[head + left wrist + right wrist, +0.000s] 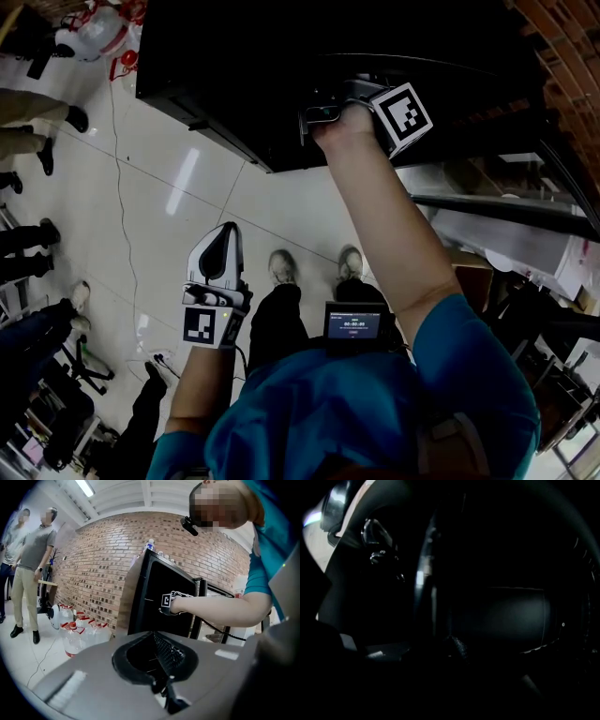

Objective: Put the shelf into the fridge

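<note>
The tall black fridge (157, 590) stands upright on the pale floor beside the brick wall.

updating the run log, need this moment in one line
left gripper: fingers together, empty, low | right gripper: up at black upright fridge, fingers too dark to read

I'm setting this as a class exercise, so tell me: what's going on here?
A person in a teal shirt stands at a black fridge. The right gripper is raised against the fridge's edge; its own view is too dark to show whether the fingers are closed. The left gripper hangs low above the tiled floor, fingers together and holding nothing.
</note>
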Demonstrator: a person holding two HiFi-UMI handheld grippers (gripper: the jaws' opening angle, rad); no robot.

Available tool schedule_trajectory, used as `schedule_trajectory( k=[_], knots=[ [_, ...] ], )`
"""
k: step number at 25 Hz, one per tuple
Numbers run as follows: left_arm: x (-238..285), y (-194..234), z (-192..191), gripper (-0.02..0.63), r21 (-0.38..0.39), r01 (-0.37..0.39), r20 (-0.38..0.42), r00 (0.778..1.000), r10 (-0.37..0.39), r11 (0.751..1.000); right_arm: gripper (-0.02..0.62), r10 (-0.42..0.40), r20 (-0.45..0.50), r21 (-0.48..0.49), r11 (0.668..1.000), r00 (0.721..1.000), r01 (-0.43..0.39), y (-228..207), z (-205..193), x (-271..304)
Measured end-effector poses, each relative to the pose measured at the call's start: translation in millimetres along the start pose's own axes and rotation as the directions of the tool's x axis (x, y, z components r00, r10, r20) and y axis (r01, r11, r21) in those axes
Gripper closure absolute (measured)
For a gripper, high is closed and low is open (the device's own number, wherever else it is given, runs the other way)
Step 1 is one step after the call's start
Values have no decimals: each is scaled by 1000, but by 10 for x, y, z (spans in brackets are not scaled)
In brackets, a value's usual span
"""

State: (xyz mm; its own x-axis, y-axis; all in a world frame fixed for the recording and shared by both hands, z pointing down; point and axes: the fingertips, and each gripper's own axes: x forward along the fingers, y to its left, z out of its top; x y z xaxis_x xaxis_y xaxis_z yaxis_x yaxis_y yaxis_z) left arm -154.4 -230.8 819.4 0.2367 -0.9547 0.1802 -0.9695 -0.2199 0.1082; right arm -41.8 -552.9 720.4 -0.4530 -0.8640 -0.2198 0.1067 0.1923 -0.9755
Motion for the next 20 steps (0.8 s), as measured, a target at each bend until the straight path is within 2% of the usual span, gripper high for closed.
schedule_trajectory(
  k=[6, 9, 12, 15, 18, 20],
  knots=[
    [1, 3, -15, 588, -2, -4, 2, 1000, 4, 1000, 547, 15, -13, -1, 1000, 1000, -15, 23, -12, 27],
    [-6, -14, 11, 588, -2, -2, 2, 1000, 2, 1000, 449, 27, -45, -4, 1000, 999, -28, 24, -23, 8],
    [-1, -41, 32, 588, -3, 1, 0, 1000, -1, 1000, 438, 41, -75, -18, 999, 996, -43, 47, -46, -63],
    [-7, -97, 78, 588, -5, 6, -6, 1000, -6, 1000, 457, 48, -100, -21, 999, 994, -50, 46, -83, -167],
    [-29, -158, 154, 588, 1, 14, -9, 1000, -14, 1000, 482, 19, -121, -23, 1000, 992, -22, -19, -109, -240],
    [-42, -190, 203, 588, 8, 19, -6, 1000, -19, 1000, 472, 0, -127, -14, 1000, 992, -2, -23, -116, -270]
  ],
)
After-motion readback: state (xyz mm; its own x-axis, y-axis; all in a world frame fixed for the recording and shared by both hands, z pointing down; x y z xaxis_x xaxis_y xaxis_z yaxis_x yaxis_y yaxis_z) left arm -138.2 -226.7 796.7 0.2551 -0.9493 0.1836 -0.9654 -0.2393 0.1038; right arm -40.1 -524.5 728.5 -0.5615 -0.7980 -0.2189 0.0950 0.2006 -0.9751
